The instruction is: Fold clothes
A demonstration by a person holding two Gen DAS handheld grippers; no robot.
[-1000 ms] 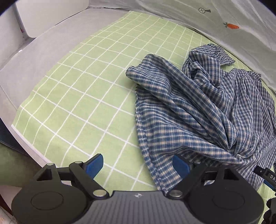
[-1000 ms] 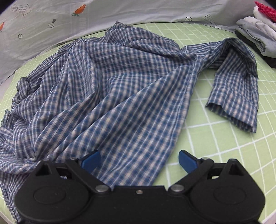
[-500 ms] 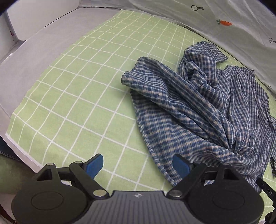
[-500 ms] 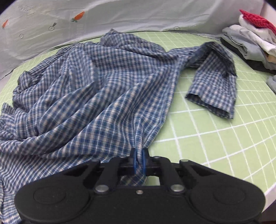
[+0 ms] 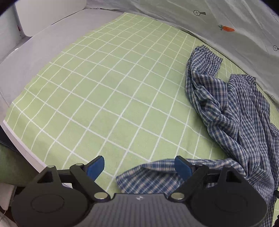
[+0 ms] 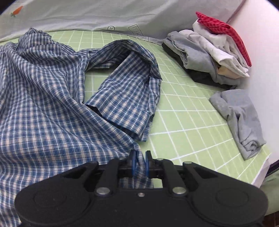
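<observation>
The blue checked shirt (image 6: 57, 111) lies rumpled across the green squared sheet (image 5: 108, 97), bunched toward the pale cover (image 5: 226, 15) at the back, and it has slid well over to the right since a moment ago: from the left side the bare green now fills most of the view where the shirt body lay before. The right gripper (image 6: 139, 163) did that. A second back its blue pads stood wide apart over the cloth; then it nipped the hem and dragged it sideways, and now a fold of the hem stands between the two pads, which are just easing apart again (whether they press on the cloth at this instant I cannot tell). The left gripper (image 5: 139, 165) hangs spread wide and holds nothing, though a loose corner of the shirt now lies flat right under it. One sleeve (image 6: 129, 94) curls over itself near the stack of folded clothes (image 6: 214, 50), with a loose grey garment (image 6: 244, 120) beside it. To my eye this is the spreading-out stage; no fold has been made, and that corner looks the natural thing for the left gripper to take.
</observation>
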